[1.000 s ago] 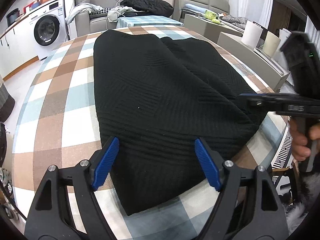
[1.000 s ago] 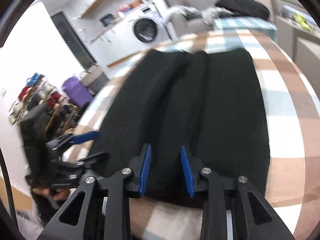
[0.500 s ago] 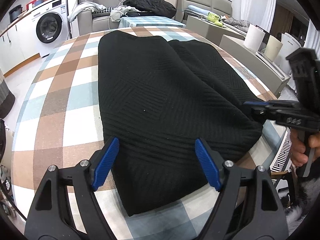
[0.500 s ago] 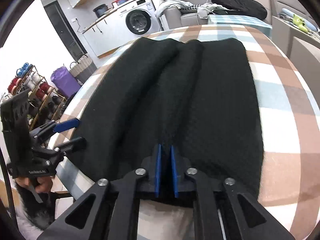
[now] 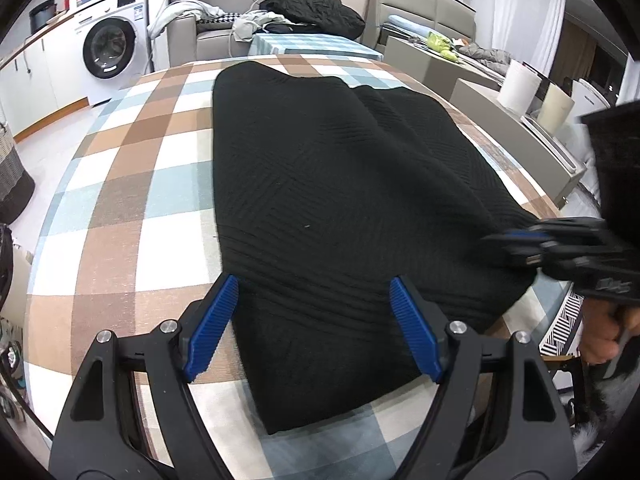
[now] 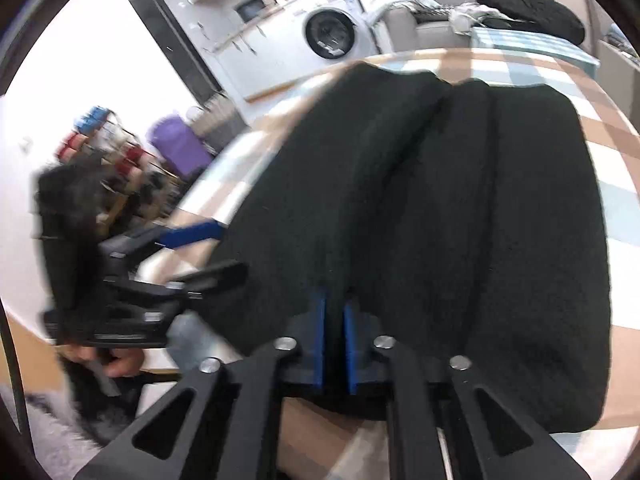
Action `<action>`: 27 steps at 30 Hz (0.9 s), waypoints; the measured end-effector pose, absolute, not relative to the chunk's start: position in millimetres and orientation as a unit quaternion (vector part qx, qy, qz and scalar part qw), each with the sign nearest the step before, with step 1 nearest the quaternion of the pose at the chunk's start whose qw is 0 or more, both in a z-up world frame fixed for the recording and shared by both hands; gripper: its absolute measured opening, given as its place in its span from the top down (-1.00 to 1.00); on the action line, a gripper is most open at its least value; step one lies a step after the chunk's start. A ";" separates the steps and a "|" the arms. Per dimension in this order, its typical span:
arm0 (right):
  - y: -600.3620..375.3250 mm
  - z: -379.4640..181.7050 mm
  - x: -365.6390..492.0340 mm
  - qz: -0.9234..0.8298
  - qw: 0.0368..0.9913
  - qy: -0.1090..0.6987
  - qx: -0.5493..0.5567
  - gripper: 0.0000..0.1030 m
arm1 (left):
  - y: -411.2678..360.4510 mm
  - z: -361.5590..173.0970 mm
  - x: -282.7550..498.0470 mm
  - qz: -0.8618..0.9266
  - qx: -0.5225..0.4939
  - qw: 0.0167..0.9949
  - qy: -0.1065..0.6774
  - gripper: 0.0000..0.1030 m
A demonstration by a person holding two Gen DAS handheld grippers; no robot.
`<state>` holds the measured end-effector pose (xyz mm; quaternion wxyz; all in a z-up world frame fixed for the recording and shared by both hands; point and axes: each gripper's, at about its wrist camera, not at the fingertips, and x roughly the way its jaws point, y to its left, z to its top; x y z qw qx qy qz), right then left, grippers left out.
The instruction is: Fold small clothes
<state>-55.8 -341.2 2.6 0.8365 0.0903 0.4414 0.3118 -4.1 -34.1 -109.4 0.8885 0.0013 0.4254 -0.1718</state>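
The right gripper (image 6: 334, 344) has its blue fingers (image 6: 319, 340) drawn nearly together on the near hem of the black knit garment (image 6: 460, 220), with dark fabric in the thin gap between them, so it appears to be pinching that edge. In the left wrist view the same tool shows at about 3 o'clock, at the garment's right-hand corner. The left gripper (image 5: 314, 328) has its fingers (image 5: 210, 330) spread wide, holding nothing, poised over the garment's near edge at 6 o'clock, one pad on each side of the cloth's lower corner area.

The black knit garment lies flat along the checked worktop (image 5: 120, 168), running from 6 o'clock up toward 12, with a soft lengthwise ridge right of its middle. A washing machine (image 5: 106, 50) stands beyond at 10 o'clock, a sofa heaped with clothes (image 5: 312, 8) at 12.

The step in hand looks like taking hold of the near hem with both tools before a fold. One corner seems secured; the next move likely calls for the left fingers to lower onto the hem and close, then both to lift and carry the edge toward 12 o'clock evenly, so the knit does not bunch.
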 end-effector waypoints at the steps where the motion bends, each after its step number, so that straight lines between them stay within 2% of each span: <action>1: -345.9 7.9 -58.6 0.312 0.839 0.436 0.095 0.87 | -32.2 -109.1 -3.5 -0.171 -0.004 0.889 0.425 -0.49; 7: -355.4 -8.7 -62.8 0.272 0.838 0.468 0.071 0.83 | -20.7 -118.3 6.5 -0.149 -0.032 0.882 0.445 -0.48; 12: -378.2 10.0 -53.2 0.242 0.864 0.431 0.100 0.42 | -14.0 -118.5 9.4 -0.139 -0.050 0.884 0.444 -0.48; 19: -389.6 -23.2 8.7 0.186 0.854 0.465 0.140 0.42 | -8.9 -122.2 12.7 -0.130 -0.063 0.882 0.448 -0.48; 23: -381.0 -21.0 22.3 0.197 0.851 0.468 0.133 0.82 | -6.3 -123.3 14.4 -0.128 -0.072 0.882 0.448 -0.48; 27: -384.3 -12.6 18.0 0.195 0.859 0.459 0.112 0.79 | -5.4 -121.0 14.1 -0.122 -0.071 0.884 0.445 -0.48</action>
